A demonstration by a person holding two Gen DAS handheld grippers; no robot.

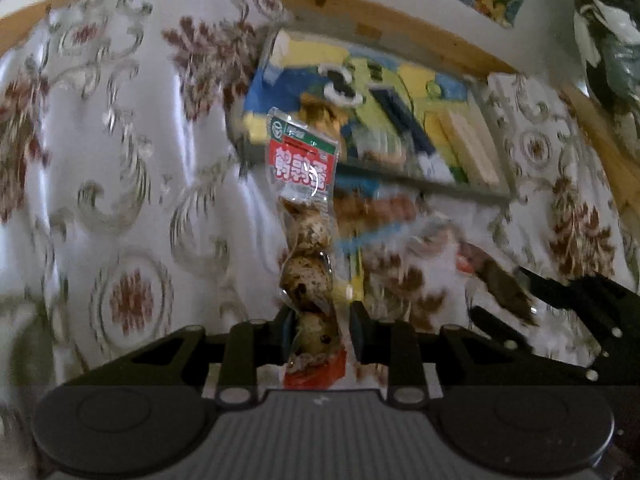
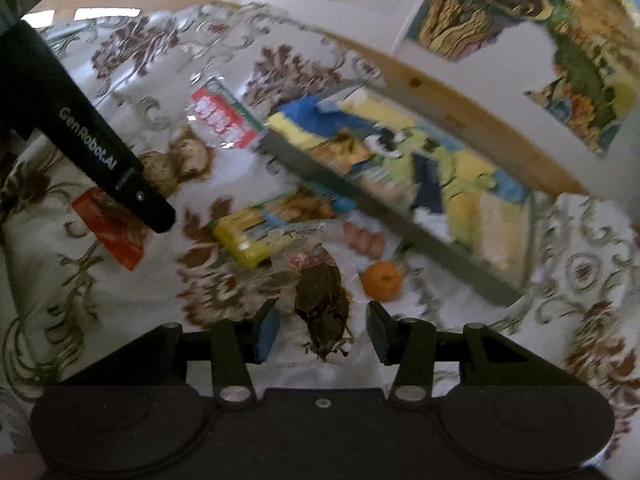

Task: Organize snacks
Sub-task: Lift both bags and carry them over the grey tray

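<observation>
My left gripper [image 1: 320, 328] is shut on a clear packet of speckled quail eggs [image 1: 306, 240] with a red label, which sticks out ahead of the fingers, off the cloth. In the right wrist view the same egg packet [image 2: 188, 156] hangs beside one black finger [image 2: 100, 152] of that gripper. My right gripper [image 2: 322, 332] is closed around a clear packet of dark dried snack [image 2: 322, 300], whose wrapper fills the gap between the pads. That gripper [image 1: 508, 296] also shows at the right of the left wrist view. A shallow box [image 2: 360, 200] with a cartoon print stands behind.
On the flowered tablecloth [image 2: 100, 300] lie a yellow biscuit packet [image 2: 256, 232], a pinkish sausage packet [image 2: 364, 240] and a small orange [image 2: 382, 276], all just before the box. The table's wooden back edge [image 2: 460, 100] runs along a wall with pictures.
</observation>
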